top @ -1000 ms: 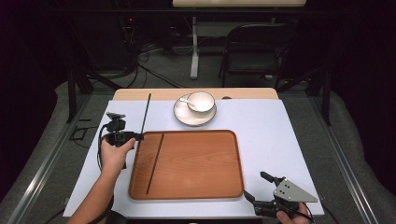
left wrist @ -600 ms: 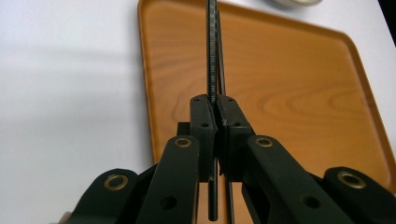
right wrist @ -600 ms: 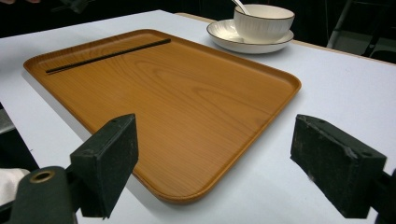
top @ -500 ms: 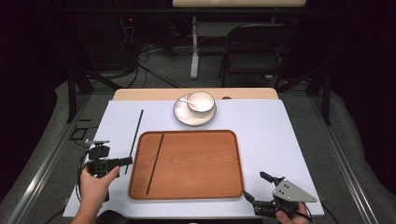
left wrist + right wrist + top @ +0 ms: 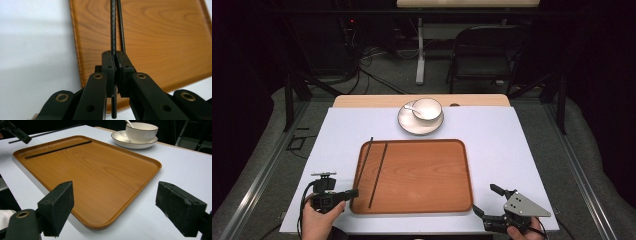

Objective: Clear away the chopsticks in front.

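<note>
1. High view: a wooden tray [image 5: 422,175] lies in the middle of a white table [image 5: 512,145]. One black chopstick [image 5: 378,174] lies inside the tray near its left rim. A second chopstick [image 5: 364,162] runs along that left rim, slanting from the far corner back toward the left gripper [image 5: 348,193], which sits at the tray's near left corner in the person's left hand [image 5: 318,220]. Beyond the tray a white bowl [image 5: 428,108] with a spoon [image 5: 411,108] in it stands on a saucer [image 5: 407,122]. At the near right, the right gripper [image 5: 486,202] rests on the table just off the tray's corner, its jaws spread with nothing between them, under a grey plate [image 5: 524,205].

2. Left gripper view: the left gripper [image 5: 115,66] has its jaws closed tight on a chopstick [image 5: 113,27], which passes between the pads and pokes out below them. The clamped stick extends forward over the tray [image 5: 160,37]; the other chopstick [image 5: 121,25] lies just beside it on the wood.

3. Right gripper view: the right gripper [image 5: 113,205] is wide open and holds nothing, pads well apart on either side of the tray's near corner [image 5: 100,220]. One chopstick [image 5: 58,149] lies on the far side of the tray. The bowl [image 5: 141,131] and saucer [image 5: 120,137] stand beyond.
</note>
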